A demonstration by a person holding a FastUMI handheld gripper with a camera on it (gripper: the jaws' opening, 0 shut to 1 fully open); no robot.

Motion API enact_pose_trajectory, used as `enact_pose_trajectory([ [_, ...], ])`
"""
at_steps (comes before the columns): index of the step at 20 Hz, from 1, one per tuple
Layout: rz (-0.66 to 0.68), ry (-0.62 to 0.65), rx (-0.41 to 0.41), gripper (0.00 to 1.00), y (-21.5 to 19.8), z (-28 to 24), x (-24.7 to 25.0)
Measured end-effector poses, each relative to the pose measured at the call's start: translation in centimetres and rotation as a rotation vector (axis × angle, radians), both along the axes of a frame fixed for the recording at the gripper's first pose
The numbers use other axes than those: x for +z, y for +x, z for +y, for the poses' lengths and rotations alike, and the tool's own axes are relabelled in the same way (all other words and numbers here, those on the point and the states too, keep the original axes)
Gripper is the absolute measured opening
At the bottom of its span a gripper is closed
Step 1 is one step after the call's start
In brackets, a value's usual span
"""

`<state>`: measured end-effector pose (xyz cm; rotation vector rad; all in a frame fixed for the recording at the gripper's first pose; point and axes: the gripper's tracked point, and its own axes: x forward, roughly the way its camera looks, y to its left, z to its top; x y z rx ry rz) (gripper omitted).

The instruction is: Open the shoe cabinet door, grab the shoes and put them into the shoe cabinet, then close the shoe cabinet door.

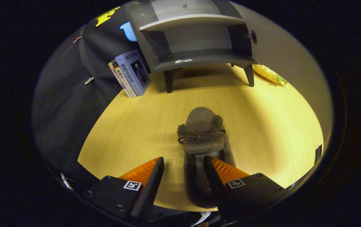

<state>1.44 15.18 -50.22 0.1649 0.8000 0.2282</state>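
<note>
At the bottom of the frame the gripper point(183, 164) is spread wide over the heel of a fuzzy brown slipper point(202, 132) lying mid-frame on the wooden floor point(262, 126); the shoe cabinet point(193, 37) stands open at top centre.

Your table point(262, 126) is lit warm and bright, fading dim toward the edges. The cabinet point(196, 34) casts a soft shadow beneath itself. Fisheye bending curves everything outward; the slipper point(202, 132) heel near your claw point(183, 164) looks blurred.

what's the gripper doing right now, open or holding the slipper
Gripper: open, fingers apart around the heel end of the brown slipper, not pressing on it.
</note>
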Motion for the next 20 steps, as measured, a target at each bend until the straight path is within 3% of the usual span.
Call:
enact_pose_trajectory([
  [3, -0.046, -0.052, -0.052, 0.69, 2.5, -0.2, -1.8],
  [4, -0.055, -0.063, -0.067, 0.56, 3.1, -0.2, -2.3],
  [6, -0.099, -0.107, -0.097, 0.53, 4.1, -0.7, -1.7],
  [8, -0.121, -0.103, -0.091, 0.22, 5.2, -0.5, -2.0],
  [9, -0.136, -0.103, -0.084, 0.23, 5.5, -0.1, -2.2],
  [10, -0.144, -0.112, -0.073, 0.08, 5.8, 0.0, -2.3],
  [15, -0.137, -0.101, -0.077, 0.09, 5.3, -1.0, 0.9],
  [20, -0.175, -0.084, -0.087, 0.09, 5.9, -2.2, 9.8],
])
